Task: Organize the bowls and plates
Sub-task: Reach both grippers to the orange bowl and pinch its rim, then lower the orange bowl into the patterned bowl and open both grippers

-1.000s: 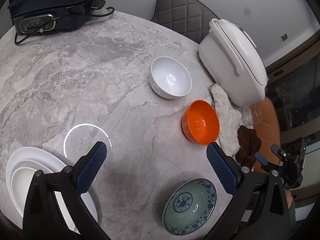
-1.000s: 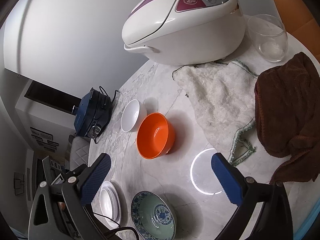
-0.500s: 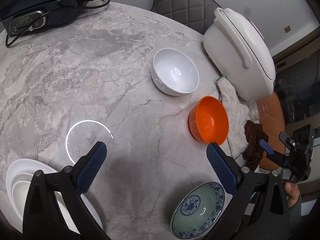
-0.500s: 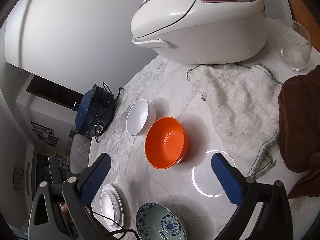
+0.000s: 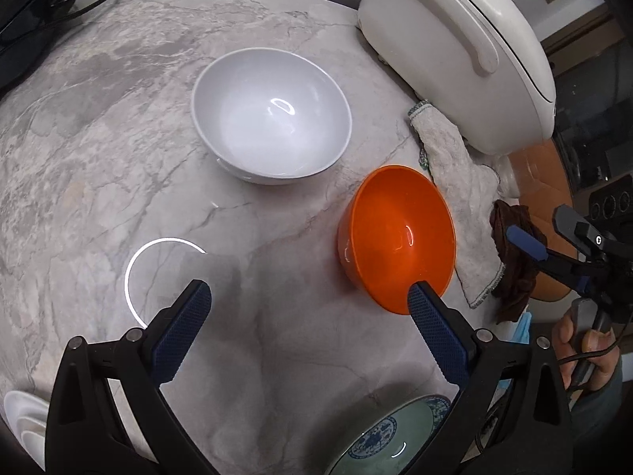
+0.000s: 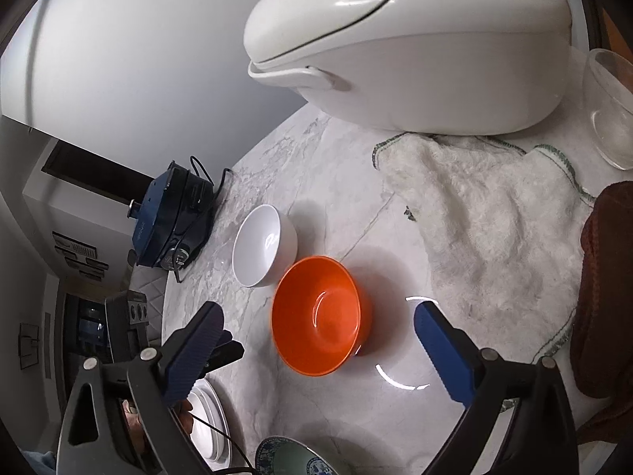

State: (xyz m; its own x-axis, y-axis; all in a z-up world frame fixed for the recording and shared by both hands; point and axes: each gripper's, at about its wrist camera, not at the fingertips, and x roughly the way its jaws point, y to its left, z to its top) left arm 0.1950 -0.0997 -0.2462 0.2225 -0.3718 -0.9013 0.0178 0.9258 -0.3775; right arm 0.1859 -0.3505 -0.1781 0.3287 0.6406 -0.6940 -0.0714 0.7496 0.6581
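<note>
rice cooker [image 6: 415, 47] | white cloth [image 6: 486, 213] | brown cloth [image 6: 605, 285] | glass [image 6: 611, 118] | blue appliance [image 6: 170, 213]

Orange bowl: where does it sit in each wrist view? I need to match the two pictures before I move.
Left wrist: the orange bowl is right of centre, above the left gripper's right fingertip.
Right wrist: the orange bowl is at centre, between the right gripper's open fingers.
Shared landmark: the white bowl, just up-left of it in both.
</note>
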